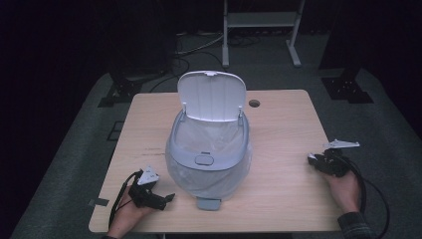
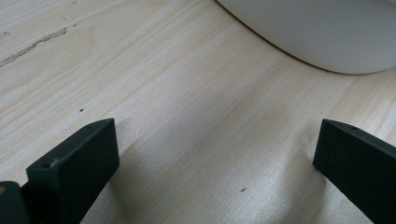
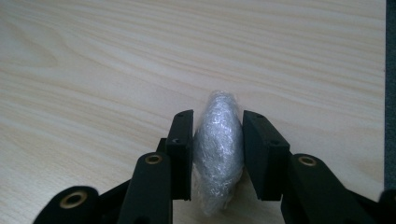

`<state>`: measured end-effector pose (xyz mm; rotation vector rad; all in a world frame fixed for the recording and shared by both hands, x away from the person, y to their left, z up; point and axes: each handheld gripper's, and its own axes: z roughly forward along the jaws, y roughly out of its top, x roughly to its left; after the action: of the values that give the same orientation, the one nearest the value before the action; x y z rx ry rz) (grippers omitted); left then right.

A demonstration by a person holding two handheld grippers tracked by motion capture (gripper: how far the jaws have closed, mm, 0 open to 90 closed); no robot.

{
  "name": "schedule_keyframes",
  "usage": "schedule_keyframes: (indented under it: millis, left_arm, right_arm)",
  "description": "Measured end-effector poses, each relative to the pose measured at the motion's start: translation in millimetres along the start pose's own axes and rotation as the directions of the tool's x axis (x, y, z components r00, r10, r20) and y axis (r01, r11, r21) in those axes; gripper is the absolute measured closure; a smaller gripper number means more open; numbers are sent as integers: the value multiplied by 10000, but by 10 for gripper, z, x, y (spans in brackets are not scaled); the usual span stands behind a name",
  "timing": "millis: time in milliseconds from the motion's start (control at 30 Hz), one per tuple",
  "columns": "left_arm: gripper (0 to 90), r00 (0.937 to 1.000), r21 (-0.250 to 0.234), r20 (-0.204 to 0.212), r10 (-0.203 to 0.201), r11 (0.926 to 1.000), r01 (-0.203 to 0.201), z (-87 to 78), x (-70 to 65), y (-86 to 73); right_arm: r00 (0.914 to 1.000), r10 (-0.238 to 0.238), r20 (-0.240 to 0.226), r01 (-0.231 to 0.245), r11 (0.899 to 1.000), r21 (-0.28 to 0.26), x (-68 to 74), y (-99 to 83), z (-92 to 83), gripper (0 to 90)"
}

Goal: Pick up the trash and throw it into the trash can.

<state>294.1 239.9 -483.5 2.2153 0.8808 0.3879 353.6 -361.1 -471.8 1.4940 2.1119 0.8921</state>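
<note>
Crumpled plastic wrap, balled into a silvery, translucent oval wad (image 3: 218,151), sits pinched between the two black jaws of the right gripper (image 3: 218,154); both pads press on its sides, and its wrinkled surface catches the light. The wad stands taller than it is wide and pokes out past the jaw tips, its lower end just above or on the pale wooden table (image 3: 93,56). In the high view the right gripper (image 1: 314,158) lies near the table's right edge, held by a hand (image 1: 344,188) with a dark sleeve, well apart from the bin.

In the middle of the table stands a light grey pedal bin (image 1: 209,158) with its white lid (image 1: 211,95) swung up and a clear liner bag draped over its rim and down its outside. Its pedal (image 1: 208,203) points toward the person.

The left gripper (image 1: 166,198) rests near the front left corner, beside the bin's base. Its jaws are spread wide, with only bare wood between them, and the bin's rounded wall (image 2: 322,32) curves just ahead.
</note>
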Motion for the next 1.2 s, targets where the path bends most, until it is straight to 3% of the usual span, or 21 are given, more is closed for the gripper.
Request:
schedule_keyframes:
  millis: [267, 700, 1200]
  left_arm:
    - [0, 10000, -11, -3, -9, 10000, 9, 1, -1, 0]
    - [0, 10000, -12, -4, -9, 10000, 9, 1, -1, 0]
    - [0, 10000, -1, -3, 5, 10000, -5, 0, 0, 0]
  right_arm:
    - [9993, 89, -370, -94, 9999, -132, 41, 49, -64, 643]
    - [9948, -436, -919, 393, 9981, -485, 192, 133, -180, 644]
    - [9817, -1013, -1610, 856, 9911, -1017, 322, 220, -347, 644]
